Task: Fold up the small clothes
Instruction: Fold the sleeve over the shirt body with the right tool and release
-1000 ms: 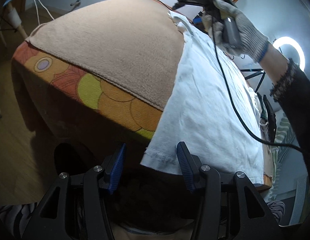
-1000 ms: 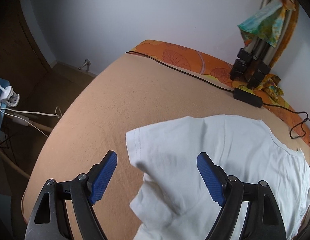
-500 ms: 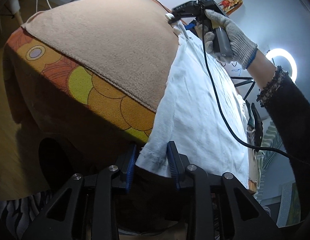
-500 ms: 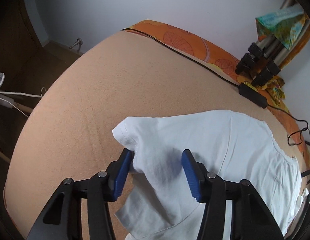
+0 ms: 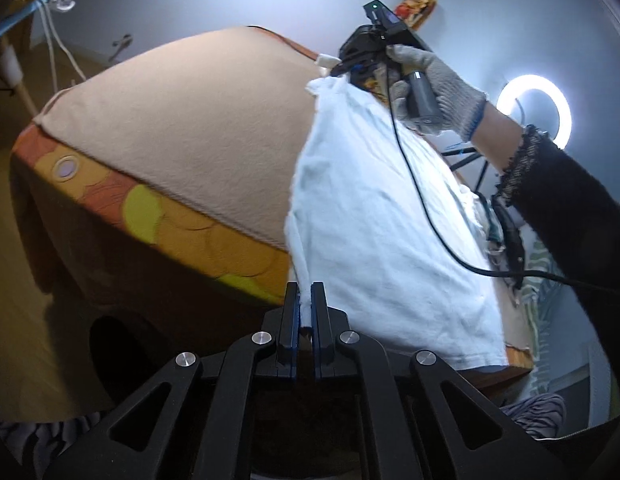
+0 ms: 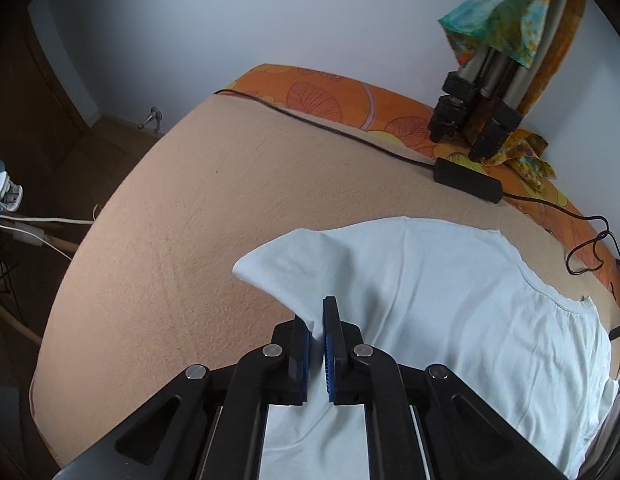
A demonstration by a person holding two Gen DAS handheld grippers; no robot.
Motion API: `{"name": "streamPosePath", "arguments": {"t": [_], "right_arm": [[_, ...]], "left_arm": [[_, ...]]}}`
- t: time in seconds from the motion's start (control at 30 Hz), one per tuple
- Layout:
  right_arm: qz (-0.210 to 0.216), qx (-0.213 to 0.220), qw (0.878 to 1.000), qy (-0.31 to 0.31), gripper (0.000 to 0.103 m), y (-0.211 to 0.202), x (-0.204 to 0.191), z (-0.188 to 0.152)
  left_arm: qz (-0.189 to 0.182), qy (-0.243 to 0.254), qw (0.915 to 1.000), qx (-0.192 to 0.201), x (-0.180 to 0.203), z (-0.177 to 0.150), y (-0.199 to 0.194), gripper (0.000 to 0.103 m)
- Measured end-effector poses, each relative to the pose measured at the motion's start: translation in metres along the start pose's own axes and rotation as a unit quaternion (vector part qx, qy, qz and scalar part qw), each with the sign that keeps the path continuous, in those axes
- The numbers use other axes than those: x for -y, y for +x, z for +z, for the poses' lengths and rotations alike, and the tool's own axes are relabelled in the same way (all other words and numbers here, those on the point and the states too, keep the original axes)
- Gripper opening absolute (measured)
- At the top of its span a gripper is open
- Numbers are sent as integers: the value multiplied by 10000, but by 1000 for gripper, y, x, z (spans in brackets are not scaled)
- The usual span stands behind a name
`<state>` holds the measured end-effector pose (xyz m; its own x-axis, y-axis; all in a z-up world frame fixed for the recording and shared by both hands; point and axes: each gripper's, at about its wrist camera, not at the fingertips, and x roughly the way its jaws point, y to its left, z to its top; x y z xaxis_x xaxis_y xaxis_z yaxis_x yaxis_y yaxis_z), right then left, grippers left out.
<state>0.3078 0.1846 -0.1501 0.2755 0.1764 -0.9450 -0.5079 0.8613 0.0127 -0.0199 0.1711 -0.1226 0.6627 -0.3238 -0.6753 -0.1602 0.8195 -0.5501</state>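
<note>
I've got both grippers' fingers clamped on the white shirt (image 5: 385,216) – left gripper (image 5: 305,304) at near hem corner, right gripper (image 6: 317,320) at far sleeve; long axis runs btwn them.

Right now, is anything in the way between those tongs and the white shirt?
No. Both tongs already pinch the white shirt: left tongs at its bottom corner, right tongs near the sleeve.

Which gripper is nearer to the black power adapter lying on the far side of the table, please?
Right. The right gripper, shut on the white shirt at its sleeve end, sits on the adapter's side. The left gripper grips the hem at the near table edge.
</note>
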Motion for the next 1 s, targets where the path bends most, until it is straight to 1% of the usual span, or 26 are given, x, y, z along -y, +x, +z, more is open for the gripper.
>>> {"name": "streamPosePath", "arguments": {"t": [0.2, 0.37, 0.5, 0.63, 0.7, 0.73, 0.77, 0.8, 0.83, 0.87, 0.9, 0.97, 1.0], "right_arm": [[157, 284, 9993, 195, 3, -29, 30, -3], [391, 617, 9956, 589, 3, -56, 76, -17], [541, 808, 9905, 969, 3, -63, 120, -41], [573, 753, 9860, 1370, 3, -53, 162, -68], [573, 679, 9845, 1512, 4, -42, 176, -77], [637, 599, 9844, 1525, 9, -36, 180, -80], [644, 525, 9850, 1515, 10, -32, 183, -83], [598, 496, 9857, 1497, 21, -31, 185, -85], [533, 499, 9864, 1475, 46, -33, 186, -88], [507, 550, 9862, 1476, 53, -37, 187, -91], [588, 609, 9850, 1504, 59, -41, 190, -95], [932, 540, 9813, 1593, 59, -47, 194, -101], [1017, 477, 9801, 1636, 60, -50, 195, -105]], "left_arm": [[-234, 628, 9977, 130, 28, 6, -5, 3], [-512, 1243, 9909, -78, 60, 4, 6, 3], [-675, 1895, 9786, -443, 89, -4, 25, 3], [-831, 2414, 9640, -749, 112, -16, 38, 3], [-906, 2587, 9576, -885, 123, -19, 45, 3], [-898, 2682, 9547, -923, 133, -22, 49, 3], [-906, 2728, 9529, -971, 139, -24, 51, 3], [-928, 2731, 9520, -1025, 139, -24, 53, 3], [-934, 2747, 9509, -1077, 141, -25, 55, 3], [-919, 2761, 9502, -1119, 140, -26, 57, 3], [-929, 2736, 9504, -1151, 142, -25, 59, 3], [-937, 2711, 9504, -1205, 143, -25, 62, 3], [-935, 2720, 9501, -1205, 144, -26, 62, 3]]}}
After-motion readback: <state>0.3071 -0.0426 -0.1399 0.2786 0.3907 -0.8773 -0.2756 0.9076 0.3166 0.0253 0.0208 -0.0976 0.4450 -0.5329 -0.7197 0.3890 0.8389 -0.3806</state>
